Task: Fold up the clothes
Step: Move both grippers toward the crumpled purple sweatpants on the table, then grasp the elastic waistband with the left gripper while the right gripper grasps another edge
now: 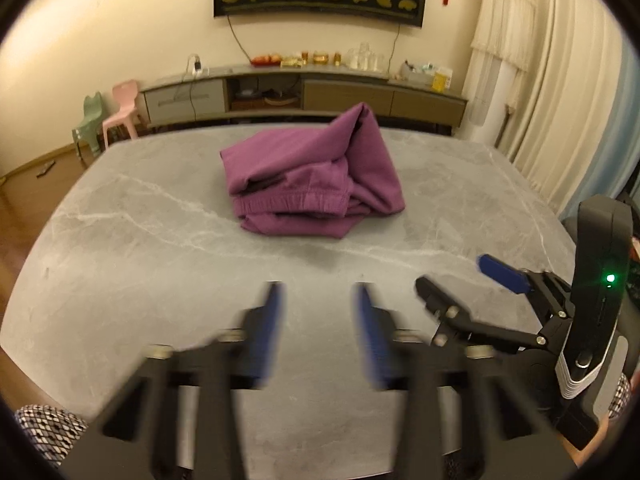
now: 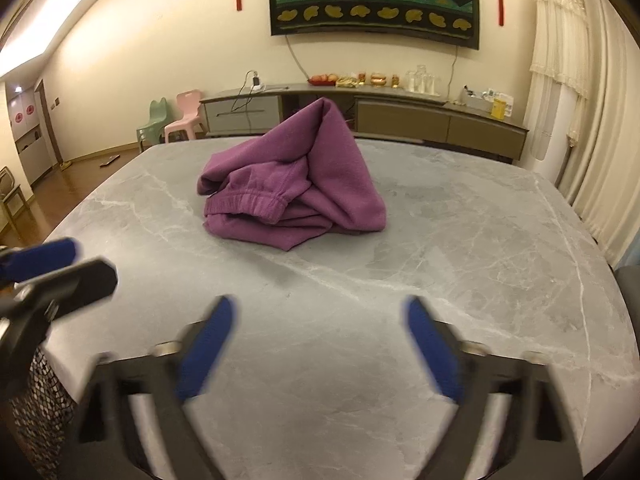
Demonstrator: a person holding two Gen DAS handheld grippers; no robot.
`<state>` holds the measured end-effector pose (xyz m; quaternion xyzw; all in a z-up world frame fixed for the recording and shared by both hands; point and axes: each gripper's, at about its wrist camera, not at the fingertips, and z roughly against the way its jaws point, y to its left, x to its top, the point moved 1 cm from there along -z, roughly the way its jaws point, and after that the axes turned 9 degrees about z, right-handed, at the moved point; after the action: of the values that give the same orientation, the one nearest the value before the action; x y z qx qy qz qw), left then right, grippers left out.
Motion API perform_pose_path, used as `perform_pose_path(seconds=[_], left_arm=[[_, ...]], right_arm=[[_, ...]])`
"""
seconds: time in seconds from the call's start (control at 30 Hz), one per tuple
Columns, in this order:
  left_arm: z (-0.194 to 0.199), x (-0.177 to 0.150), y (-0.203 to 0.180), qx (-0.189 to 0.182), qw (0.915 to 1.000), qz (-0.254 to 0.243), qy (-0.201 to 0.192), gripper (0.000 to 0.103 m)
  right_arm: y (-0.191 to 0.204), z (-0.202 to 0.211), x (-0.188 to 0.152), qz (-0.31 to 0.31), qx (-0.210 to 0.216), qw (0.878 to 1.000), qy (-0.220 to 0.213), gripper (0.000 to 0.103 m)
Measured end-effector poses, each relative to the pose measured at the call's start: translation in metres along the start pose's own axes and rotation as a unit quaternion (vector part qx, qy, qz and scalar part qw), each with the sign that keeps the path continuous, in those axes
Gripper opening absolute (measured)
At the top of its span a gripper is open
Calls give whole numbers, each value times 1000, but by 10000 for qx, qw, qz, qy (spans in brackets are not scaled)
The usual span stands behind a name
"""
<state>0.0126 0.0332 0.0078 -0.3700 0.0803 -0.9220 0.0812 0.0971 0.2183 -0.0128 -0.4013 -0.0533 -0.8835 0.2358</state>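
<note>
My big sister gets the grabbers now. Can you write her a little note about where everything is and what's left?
Left gripper: open, empty, over the near part of the grey table.
Right gripper: open wide, empty, beside the left one.
Purple pants: crumpled in a heap toward the far middle of the table, one part poking up, waistband facing you. Neither gripper touches them.
Done: nothing looks folded yet.
Left: spread them flat, then fold.

purple garment: soft matt fleece cloth | table: smooth grey veined stone
</note>
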Motion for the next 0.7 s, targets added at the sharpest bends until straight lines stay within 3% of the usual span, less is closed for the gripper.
perform_pose_path(seconds=[0.03, 0.07, 0.13, 0.17, 0.27, 0.4, 0.43, 0.47, 0.5, 0.53, 0.57, 0.7], left_arm=[[-2, 0, 1, -10, 10000, 13, 17, 8], [-4, 0, 3, -36, 10000, 21, 38, 8], [-10, -1, 8, -122, 9999, 39, 64, 4], [-11, 0, 8, -148, 9999, 34, 67, 4], [-16, 2, 11, -69, 9999, 145, 17, 3], [-27, 7, 17, -62, 9996, 272, 36, 4], [-31, 8, 19, -101, 9994, 329, 83, 9], [-35, 10, 21, -58, 9990, 428, 117, 18], [-42, 13, 24, -72, 9984, 533, 176, 48], [-45, 14, 28, -116, 9978, 636, 175, 72], [-48, 15, 32, -163, 9970, 739, 157, 76], [-68, 19, 37, -222, 9958, 830, 315, 77]], right_arm=[[1, -2, -1, 3, 27, 10000, 39, 41], [1, -5, -1, 7, 54, 10000, 79, 27], [3, -10, -3, 14, 109, 9998, 157, 13], [3, -12, -4, 17, 136, 9997, 196, 6], [5, -19, -5, 49, 162, 9995, 283, 5], [9, -27, -4, 101, 123, 9992, 380, 5], [10, -30, -4, 105, 100, 9991, 410, 7], [11, -33, -4, 112, 54, 9989, 455, 11], [11, -38, -5, 101, 6, 9987, 508, 18], [10, -41, -6, 68, -12, 9985, 542, 39], [9, -44, -7, 34, -30, 9983, 575, 57], [8, -58, -10, 19, -72, 9972, 750, 59]])
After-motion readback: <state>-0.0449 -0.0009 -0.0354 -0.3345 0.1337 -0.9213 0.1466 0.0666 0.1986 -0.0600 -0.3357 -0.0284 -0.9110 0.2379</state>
